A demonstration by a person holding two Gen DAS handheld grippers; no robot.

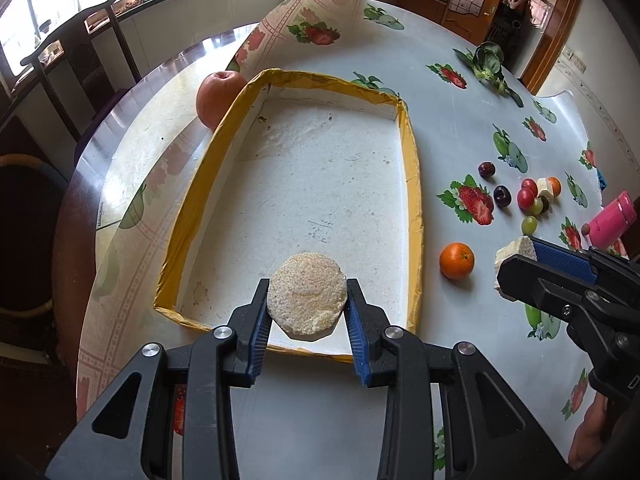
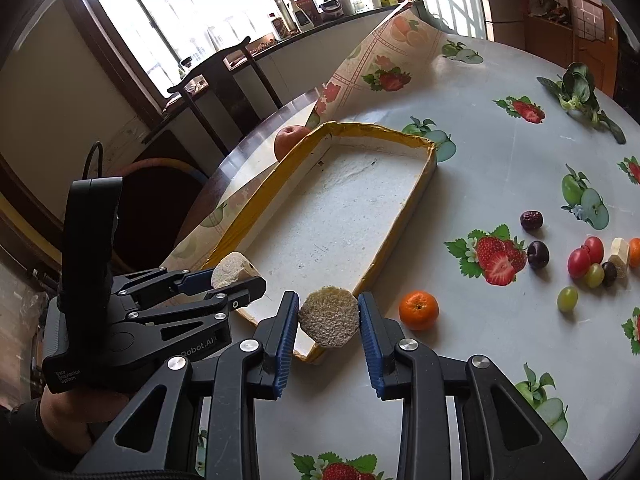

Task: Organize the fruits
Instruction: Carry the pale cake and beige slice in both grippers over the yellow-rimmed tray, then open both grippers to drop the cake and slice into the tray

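My left gripper [image 1: 307, 300] is shut on a pale, round-cut sugarcane chunk [image 1: 306, 280], held above the near end of the yellow-rimmed white tray [image 1: 412, 184]. My right gripper [image 2: 329, 318] is shut on a second, similar chunk [image 2: 329, 304], just above the tray's near right corner [image 2: 312, 354]. Each wrist view shows the other gripper from the side with its chunk: the right gripper [image 1: 516, 264] and the left gripper [image 2: 236, 276]. A mandarin [image 1: 457, 261] lies right of the tray. A red apple [image 1: 216, 98] sits behind the tray's far left wall.
On the fruit-print tablecloth to the right lie cherry tomatoes [image 1: 527, 194], green grapes [image 1: 529, 224], dark plums [image 1: 502, 195], another pale chunk [image 1: 545, 189] and a pink bottle [image 1: 614, 220]. A leafy green [image 1: 486, 62] lies at the far side. A dark chair [image 2: 224, 76] stands beyond the table.
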